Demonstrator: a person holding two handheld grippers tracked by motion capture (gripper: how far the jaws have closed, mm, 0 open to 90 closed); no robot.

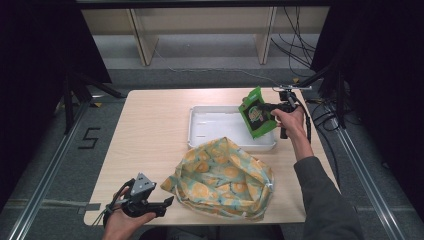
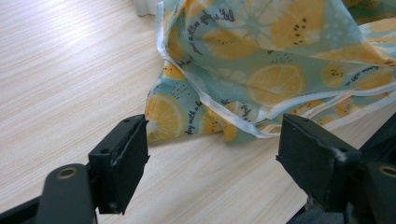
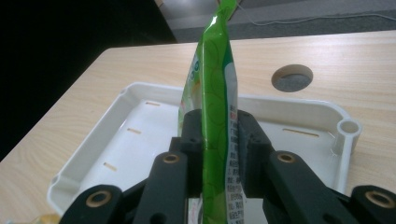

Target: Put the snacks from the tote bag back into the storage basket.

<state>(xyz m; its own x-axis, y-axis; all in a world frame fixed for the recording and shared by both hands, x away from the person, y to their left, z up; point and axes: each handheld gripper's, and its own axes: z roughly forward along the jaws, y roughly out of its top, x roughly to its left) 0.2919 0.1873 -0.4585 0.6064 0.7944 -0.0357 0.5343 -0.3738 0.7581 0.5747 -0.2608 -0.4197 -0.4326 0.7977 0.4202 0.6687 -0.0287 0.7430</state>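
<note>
Right gripper (image 1: 272,107) outstretched, jaws clamping green packet (image 1: 256,114)

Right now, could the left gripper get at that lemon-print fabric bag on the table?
Probably yes. The left gripper is open, and the corner of the lemon-print fabric bag lies just ahead of it on the bare wooden table, with nothing between them.

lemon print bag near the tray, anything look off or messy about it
The lemon print bag lies crumpled and slumped on the table, its far edge lapping over the near rim of the white tray. Nothing is spilled or torn. The green snack pouch hangs tilted above the tray, clamped in the right gripper.
</note>
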